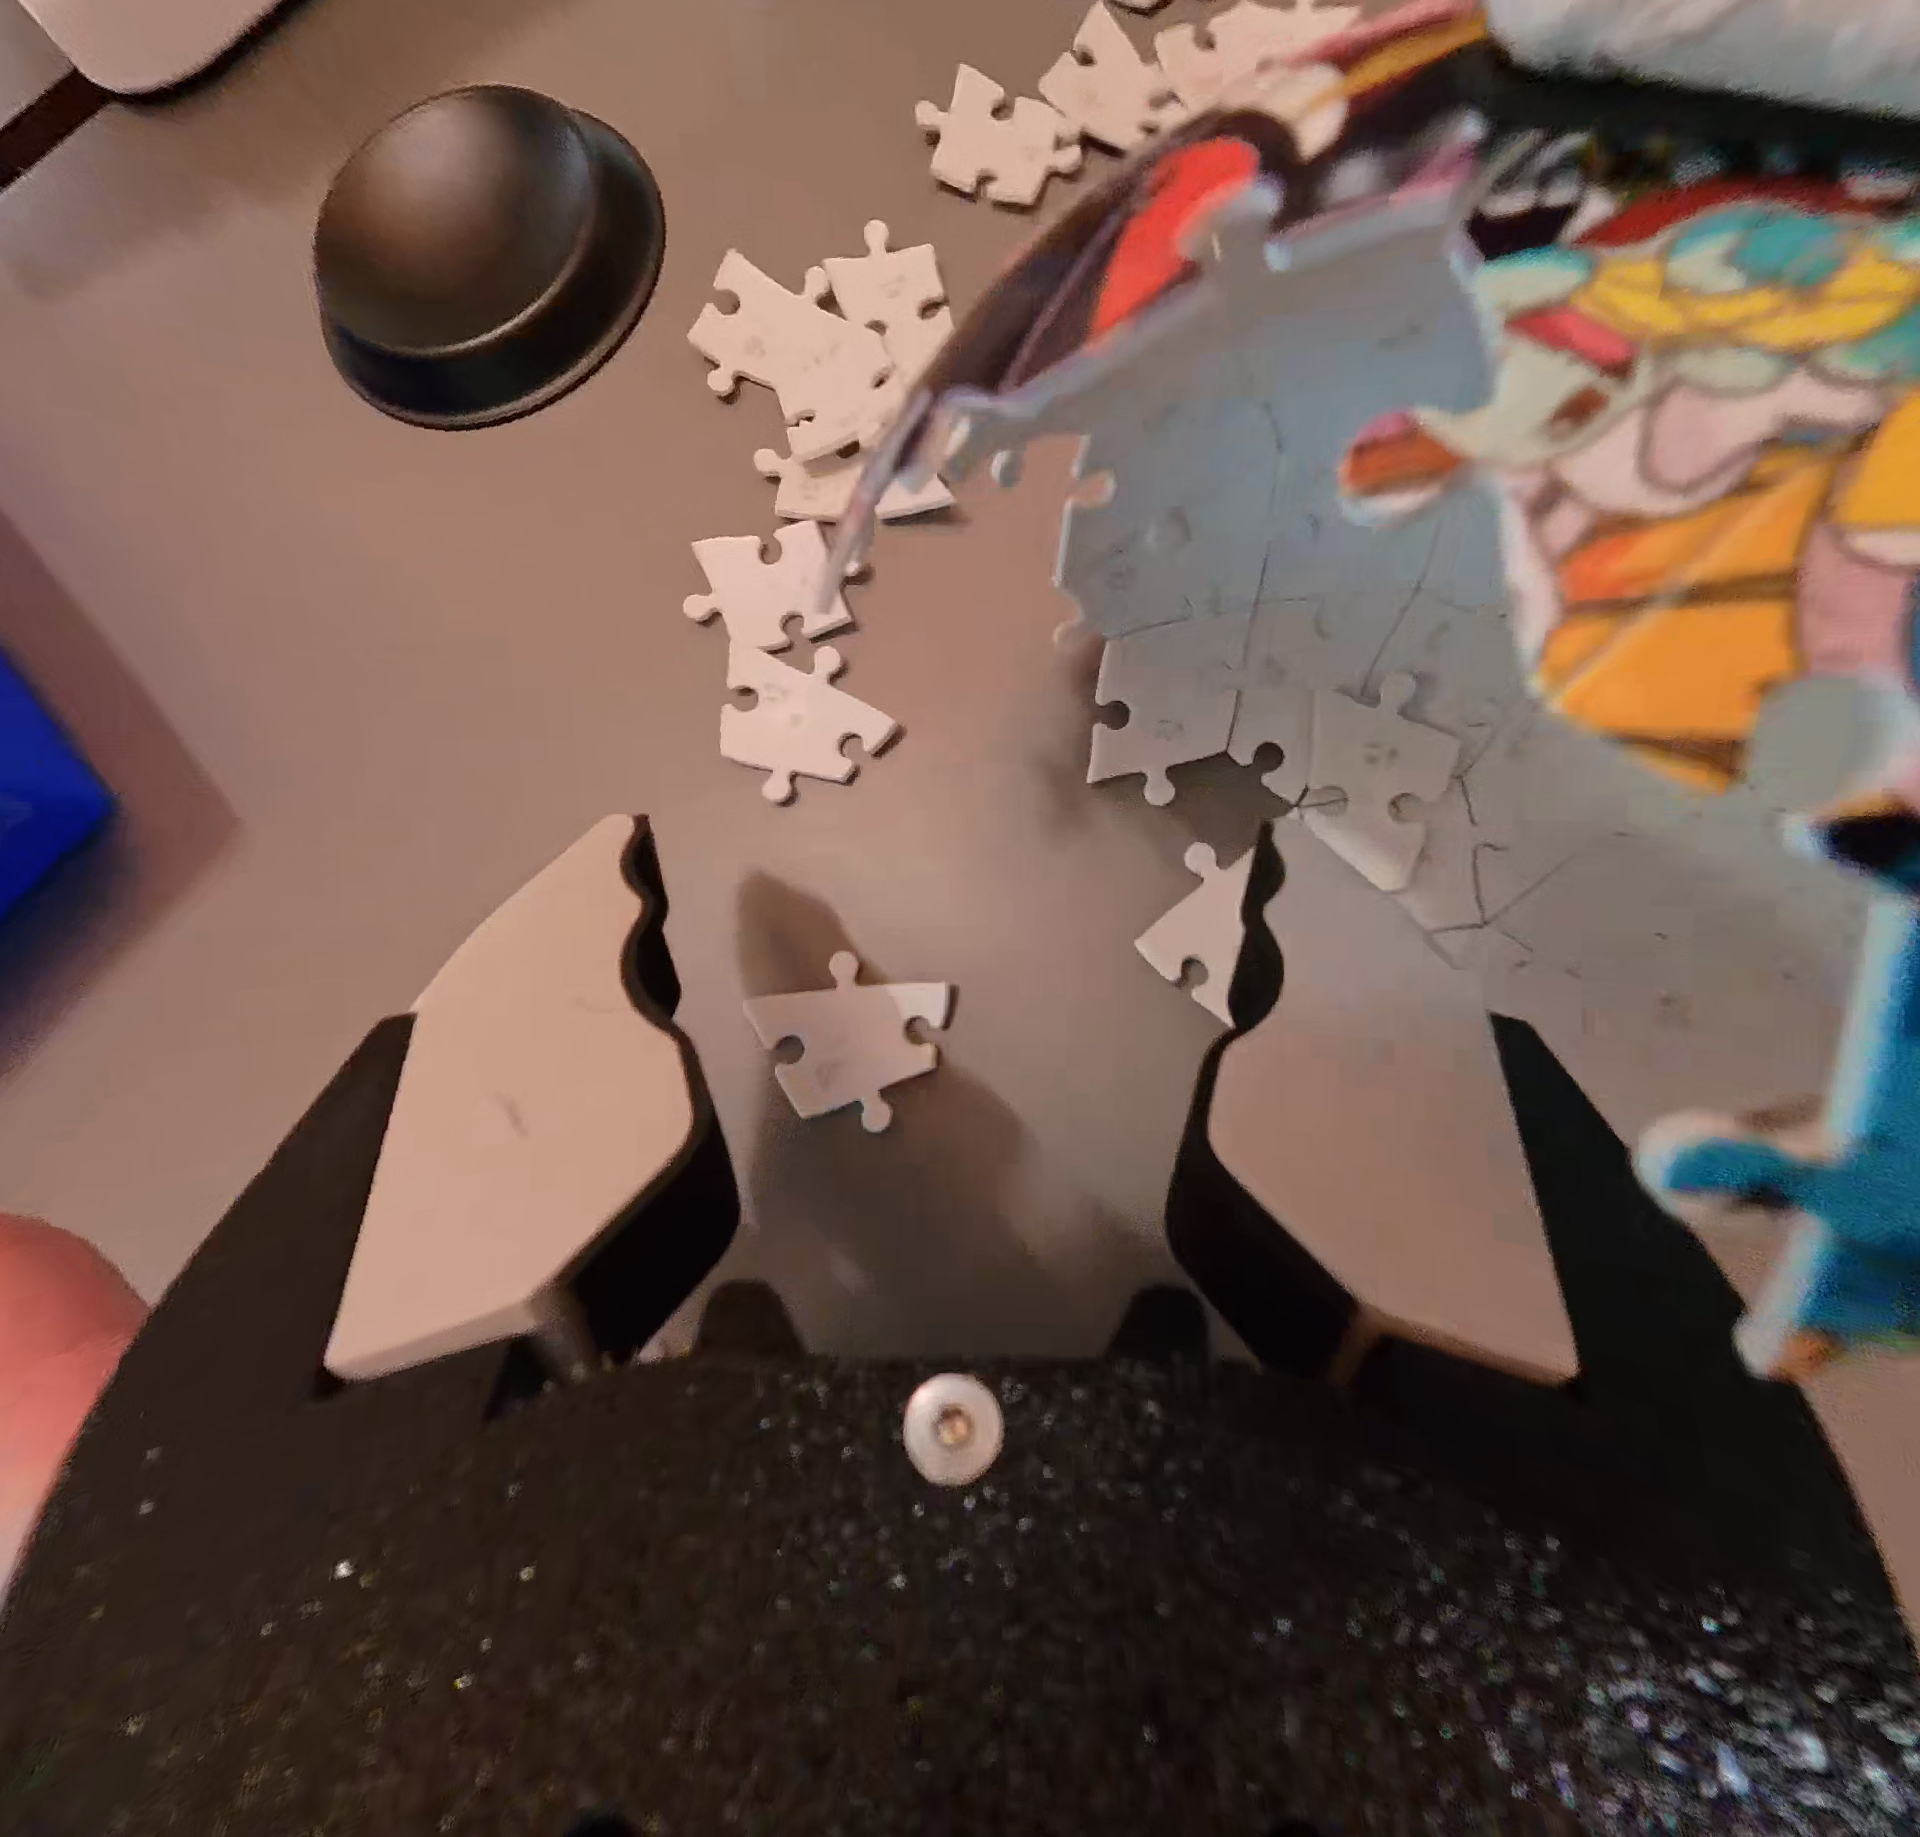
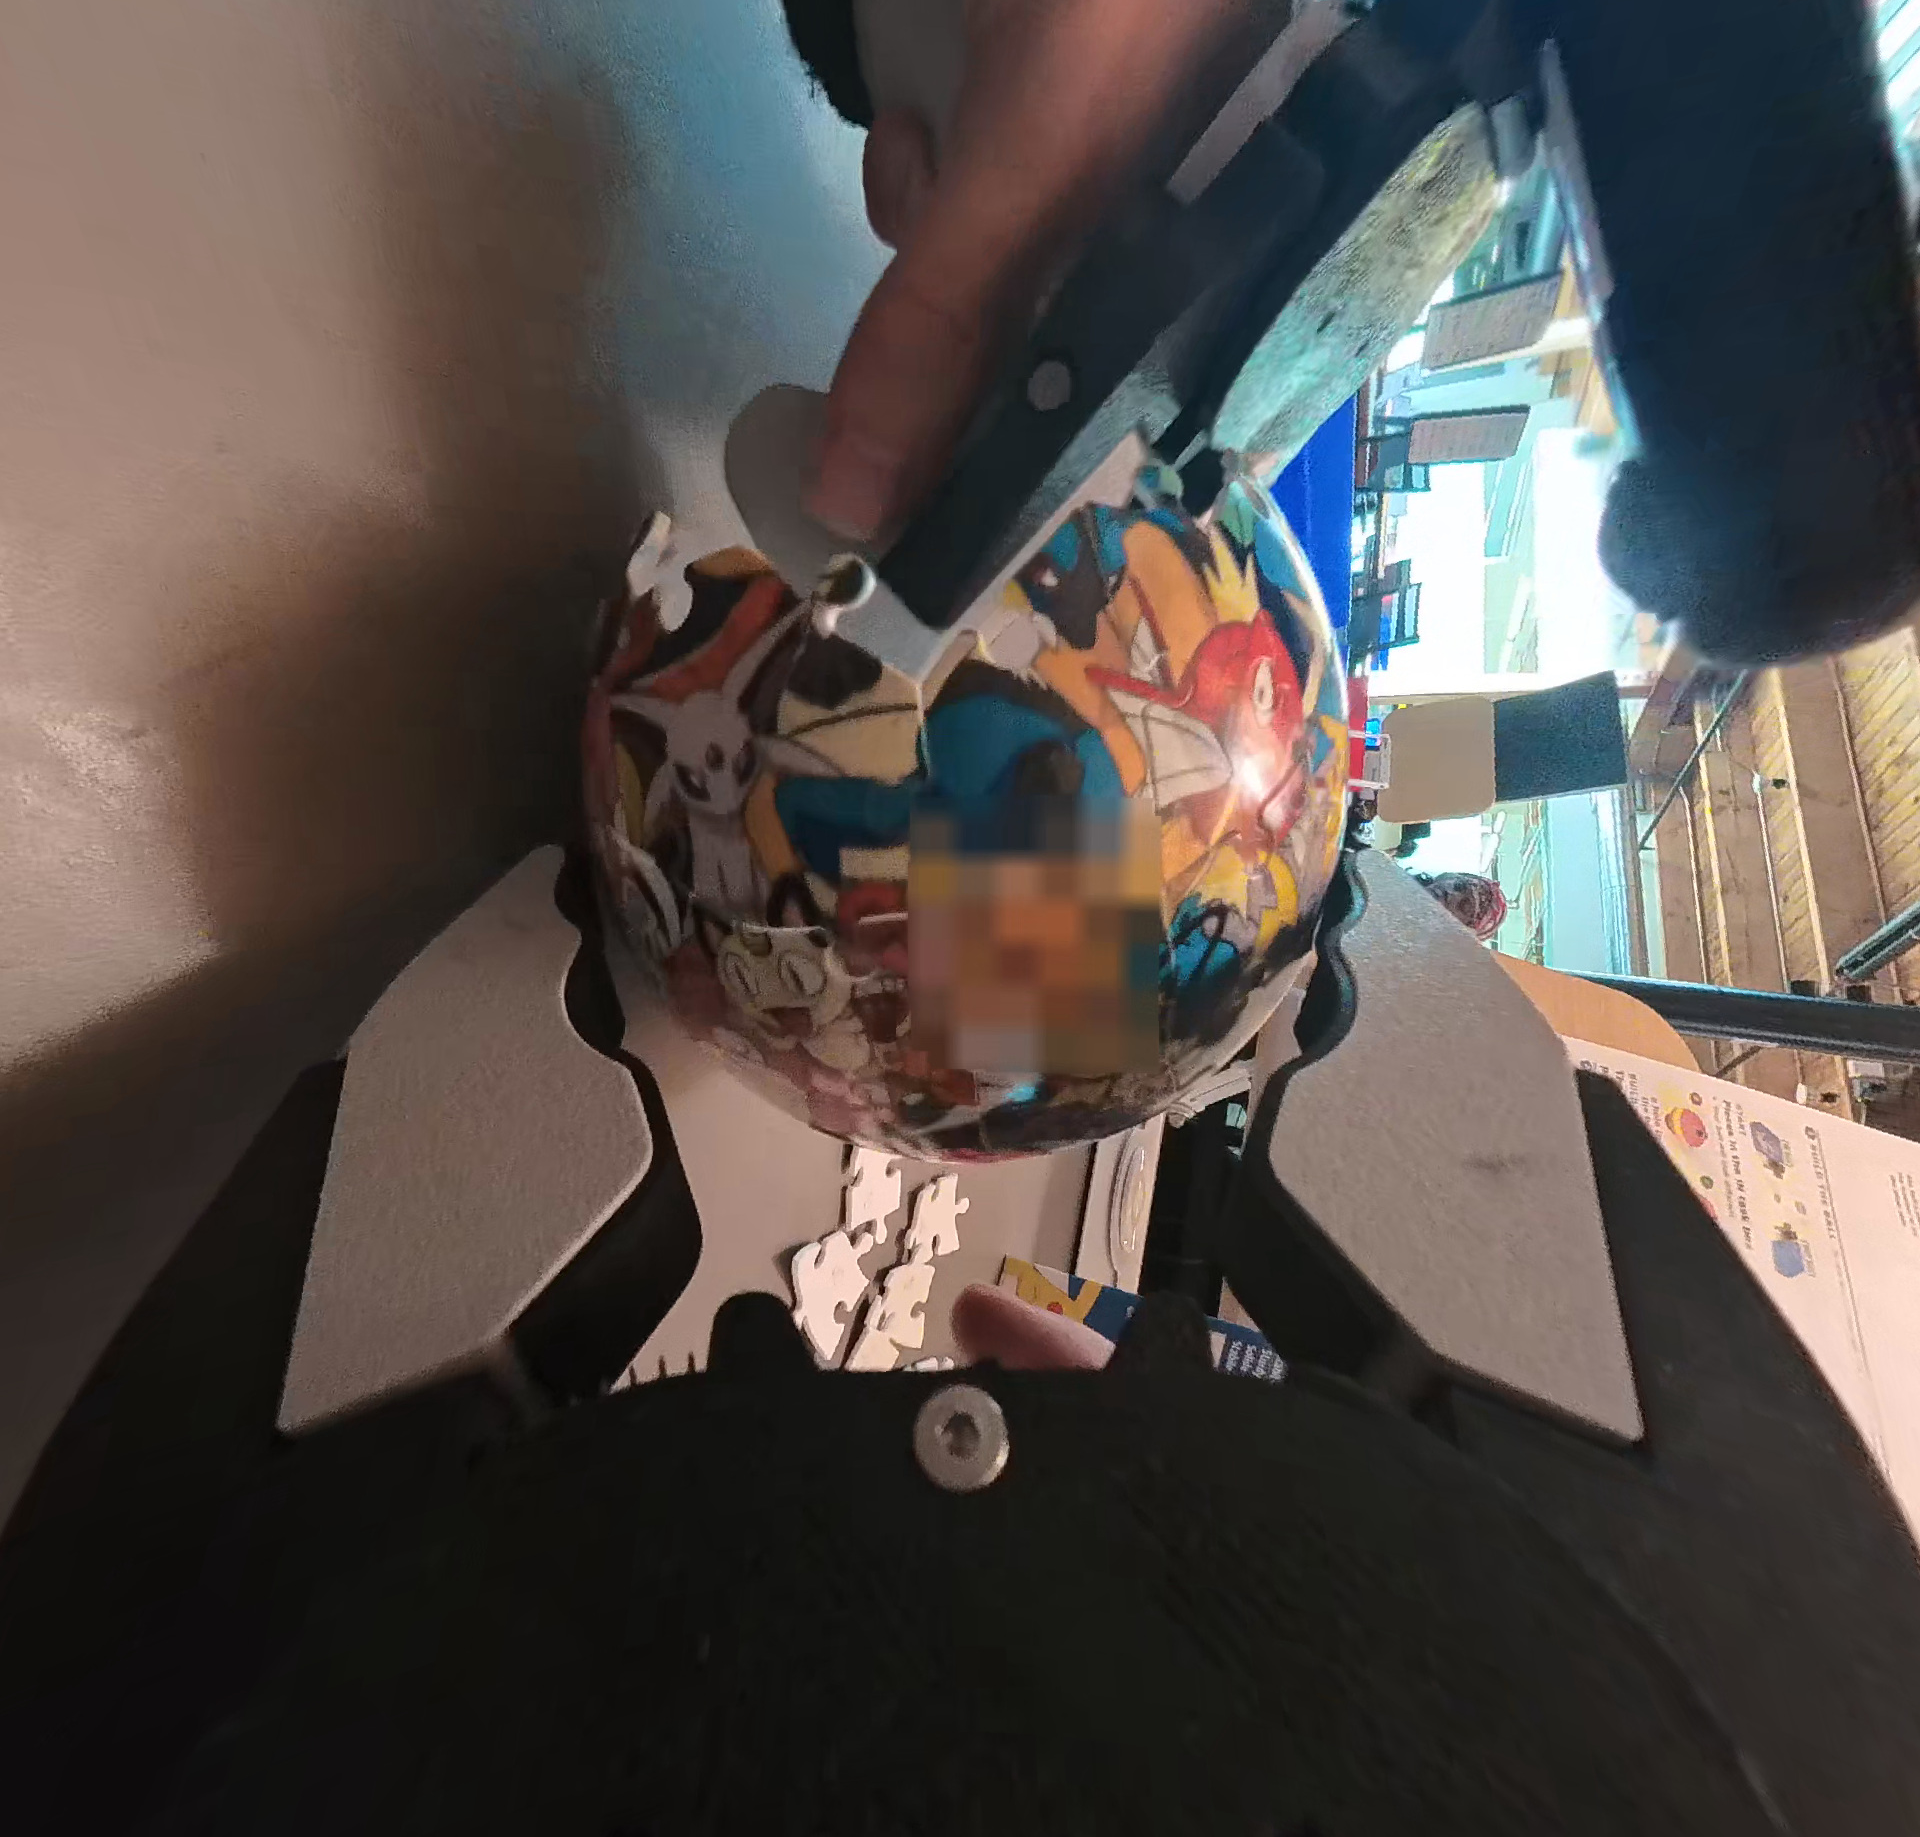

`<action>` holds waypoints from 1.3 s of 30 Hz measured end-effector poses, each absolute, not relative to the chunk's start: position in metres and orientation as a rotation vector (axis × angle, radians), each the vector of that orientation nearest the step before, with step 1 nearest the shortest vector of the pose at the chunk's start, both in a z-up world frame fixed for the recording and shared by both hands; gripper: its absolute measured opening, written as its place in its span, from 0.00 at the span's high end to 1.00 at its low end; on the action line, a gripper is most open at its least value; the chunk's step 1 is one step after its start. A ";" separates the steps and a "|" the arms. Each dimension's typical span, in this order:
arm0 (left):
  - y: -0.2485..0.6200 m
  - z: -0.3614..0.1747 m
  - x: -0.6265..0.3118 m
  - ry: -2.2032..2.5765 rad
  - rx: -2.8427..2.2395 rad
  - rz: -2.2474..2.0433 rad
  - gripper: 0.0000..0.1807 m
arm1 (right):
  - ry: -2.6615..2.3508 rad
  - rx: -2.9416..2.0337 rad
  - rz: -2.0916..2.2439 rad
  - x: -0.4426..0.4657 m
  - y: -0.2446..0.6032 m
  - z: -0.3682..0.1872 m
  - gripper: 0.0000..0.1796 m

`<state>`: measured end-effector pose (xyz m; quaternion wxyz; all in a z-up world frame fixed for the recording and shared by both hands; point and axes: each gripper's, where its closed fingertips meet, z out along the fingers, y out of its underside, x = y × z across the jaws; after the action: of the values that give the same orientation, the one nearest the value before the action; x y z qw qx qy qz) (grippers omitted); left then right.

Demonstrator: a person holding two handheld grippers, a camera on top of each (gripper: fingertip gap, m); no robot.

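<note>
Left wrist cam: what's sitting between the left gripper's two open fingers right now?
One loose white puzzle piece lies face-down on the grey table between the left gripper fingers, nearer the left one. Left wrist view shows it.

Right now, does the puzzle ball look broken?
Yes. The puzzle ball in the right claw is only part built, with a jagged open edge. Loose white pieces lie scattered face-down on the table.

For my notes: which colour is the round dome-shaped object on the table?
The dome-shaped object is dark brown, almost black, with a dull sheen. The left wrist view shows it best.
</note>
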<state>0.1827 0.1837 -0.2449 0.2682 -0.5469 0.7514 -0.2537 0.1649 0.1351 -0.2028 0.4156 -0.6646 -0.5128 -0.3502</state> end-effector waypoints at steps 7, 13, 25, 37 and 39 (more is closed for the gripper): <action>0.189 -0.254 0.182 2.048 -1.568 -0.769 0.42 | -1.285 -1.663 -0.880 0.165 0.135 -0.202 0.29; 0.181 -0.261 0.182 2.121 -1.521 -0.757 0.42 | -1.279 -1.652 -0.872 0.163 0.136 -0.203 0.28; 0.180 -0.261 0.186 2.136 -1.525 -0.751 0.42 | -1.254 -1.645 -0.859 0.165 0.136 -0.202 0.28; 0.162 -0.255 0.180 2.171 -1.480 -0.797 0.42 | -1.242 -1.632 -0.854 0.164 0.136 -0.202 0.28; 0.159 -0.254 0.180 2.188 -1.468 -0.812 0.42 | -1.240 -1.629 -0.851 0.164 0.136 -0.202 0.28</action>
<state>0.1799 0.1586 -0.2543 0.1911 -0.5227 0.7789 -0.2892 0.1644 0.1362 -0.2019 0.4461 -0.6577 -0.5005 -0.3434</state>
